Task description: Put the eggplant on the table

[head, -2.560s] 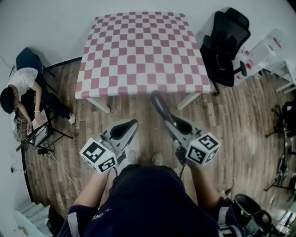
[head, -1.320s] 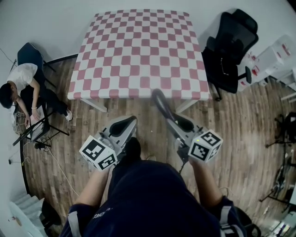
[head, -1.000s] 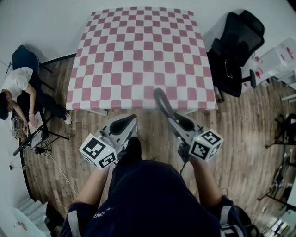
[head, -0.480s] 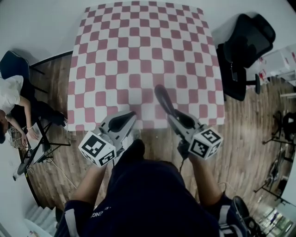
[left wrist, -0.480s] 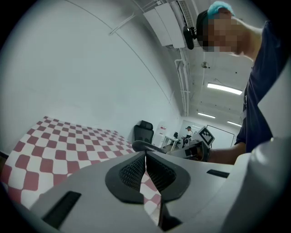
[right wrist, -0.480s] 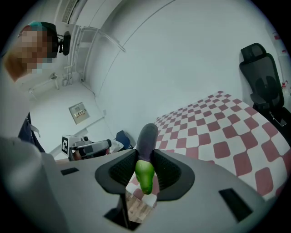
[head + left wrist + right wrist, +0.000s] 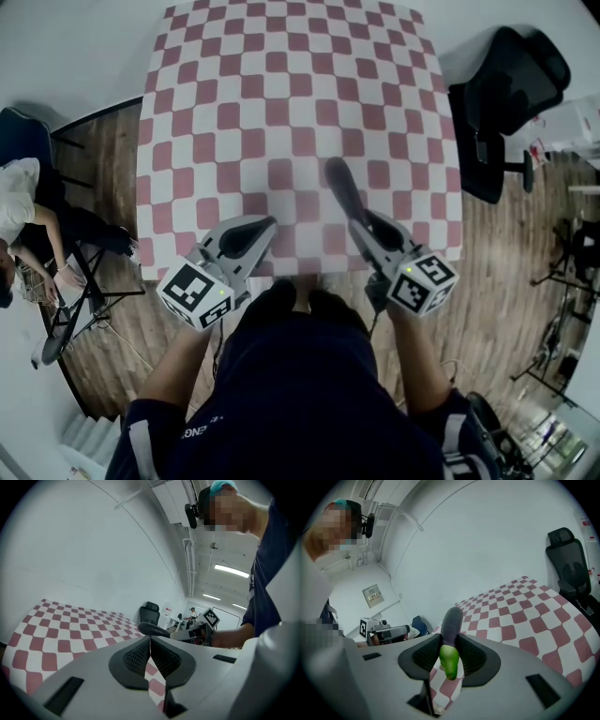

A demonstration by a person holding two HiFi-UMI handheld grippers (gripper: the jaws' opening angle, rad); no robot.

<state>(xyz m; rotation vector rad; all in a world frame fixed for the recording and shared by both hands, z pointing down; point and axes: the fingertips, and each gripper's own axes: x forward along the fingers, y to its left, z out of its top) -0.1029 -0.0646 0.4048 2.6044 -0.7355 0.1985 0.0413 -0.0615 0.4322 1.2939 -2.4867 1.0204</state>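
A dark purple eggplant [image 7: 339, 190] with a green stem end sticks forward out of my right gripper [image 7: 364, 225], which is shut on it near the stem. In the right gripper view the eggplant [image 7: 451, 623] sits between the pads of the right gripper [image 7: 450, 657], its purple end raised over the pink-and-white checked table [image 7: 520, 616]. My left gripper [image 7: 251, 236] hovers over the near edge of the table [image 7: 291, 84], shut and empty. In the left gripper view the left gripper [image 7: 150, 654] has its pads together, and the eggplant [image 7: 152, 630] shows to the right beyond them.
A black office chair [image 7: 511, 94] stands off the table's right side. A person [image 7: 14, 216] sits low at the far left by a black stand [image 7: 80, 300]. Wooden floor surrounds the table. The person's feet [image 7: 300, 300] are at the table's near edge.
Both grippers have moved forward from above the floor to above the table's near edge. The eggplant now hangs over the checked cloth, still held by the right gripper.
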